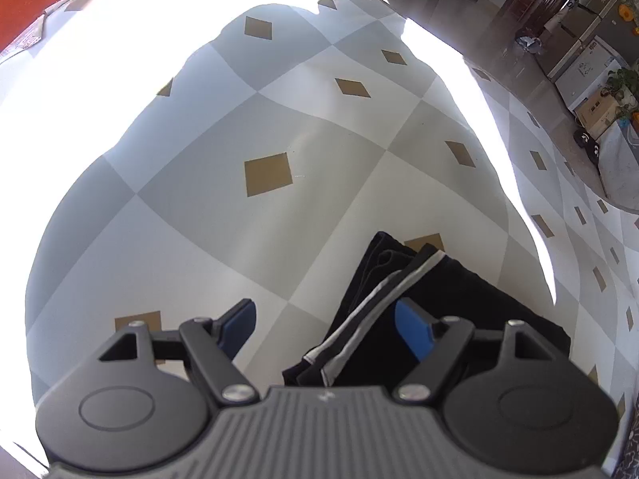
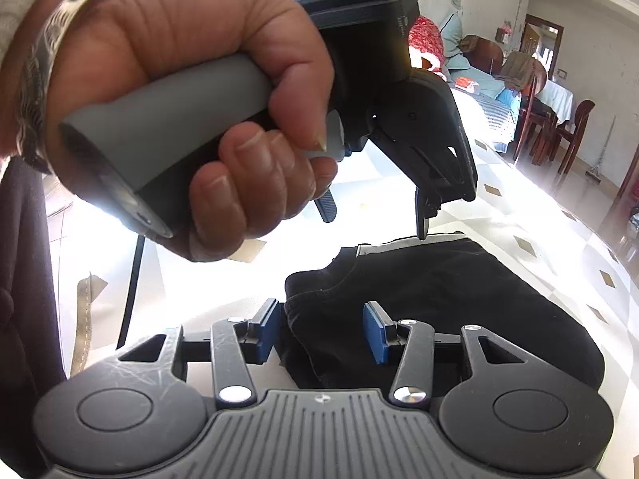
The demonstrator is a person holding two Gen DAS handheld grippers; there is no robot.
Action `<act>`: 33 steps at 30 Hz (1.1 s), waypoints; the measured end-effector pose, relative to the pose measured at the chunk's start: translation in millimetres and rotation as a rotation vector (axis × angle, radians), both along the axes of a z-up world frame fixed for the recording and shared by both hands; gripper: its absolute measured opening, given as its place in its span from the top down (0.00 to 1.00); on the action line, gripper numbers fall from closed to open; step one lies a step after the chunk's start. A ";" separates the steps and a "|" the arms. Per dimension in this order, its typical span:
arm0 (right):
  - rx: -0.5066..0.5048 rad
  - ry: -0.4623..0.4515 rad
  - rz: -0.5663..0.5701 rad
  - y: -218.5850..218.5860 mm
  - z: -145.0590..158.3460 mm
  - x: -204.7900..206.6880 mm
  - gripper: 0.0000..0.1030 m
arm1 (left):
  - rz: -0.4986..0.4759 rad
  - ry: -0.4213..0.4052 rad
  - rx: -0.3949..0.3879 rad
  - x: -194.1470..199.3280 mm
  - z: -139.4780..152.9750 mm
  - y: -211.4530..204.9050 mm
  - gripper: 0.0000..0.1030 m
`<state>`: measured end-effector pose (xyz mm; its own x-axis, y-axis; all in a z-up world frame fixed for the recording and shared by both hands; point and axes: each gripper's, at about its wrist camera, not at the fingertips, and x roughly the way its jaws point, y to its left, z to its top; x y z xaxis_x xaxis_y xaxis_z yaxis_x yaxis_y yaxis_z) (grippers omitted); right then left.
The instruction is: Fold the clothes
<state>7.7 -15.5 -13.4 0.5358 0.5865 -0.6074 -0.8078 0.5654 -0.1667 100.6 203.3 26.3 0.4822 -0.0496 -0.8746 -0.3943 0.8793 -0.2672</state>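
Note:
A folded black garment (image 1: 447,319) with a grey-white stripe (image 1: 383,295) lies on the checked tablecloth (image 1: 255,127). My left gripper (image 1: 325,323) is open. Its left pad is over bare cloth and its right pad over the garment's striped edge. In the right wrist view the same black garment (image 2: 459,299) lies flat, and my right gripper (image 2: 321,331) is open with the near left corner of the garment between its blue pads, which do not press on it. A person's hand (image 2: 179,99) holds the left gripper (image 2: 423,215), whose tips point down at the garment's far edge.
Strong glare washes out part of the tablecloth (image 2: 519,215). The table's edge (image 1: 531,183) runs down the right of the left wrist view, with floor and cabinets (image 1: 579,64) beyond. Wooden chairs (image 2: 567,131) and another table stand at the far right.

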 end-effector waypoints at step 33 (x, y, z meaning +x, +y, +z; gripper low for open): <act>0.036 0.224 -0.457 -81.9 -6.5 0.2 0.50 | -0.318 0.041 0.233 -6.5 -32.3 -102.6 0.00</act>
<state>7.9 -97.4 -19.8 0.6012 0.3454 -0.7205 -0.4902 0.8716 0.0088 94.1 100.7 -6.0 0.4392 0.0111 -0.8983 -0.0982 0.9945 -0.0358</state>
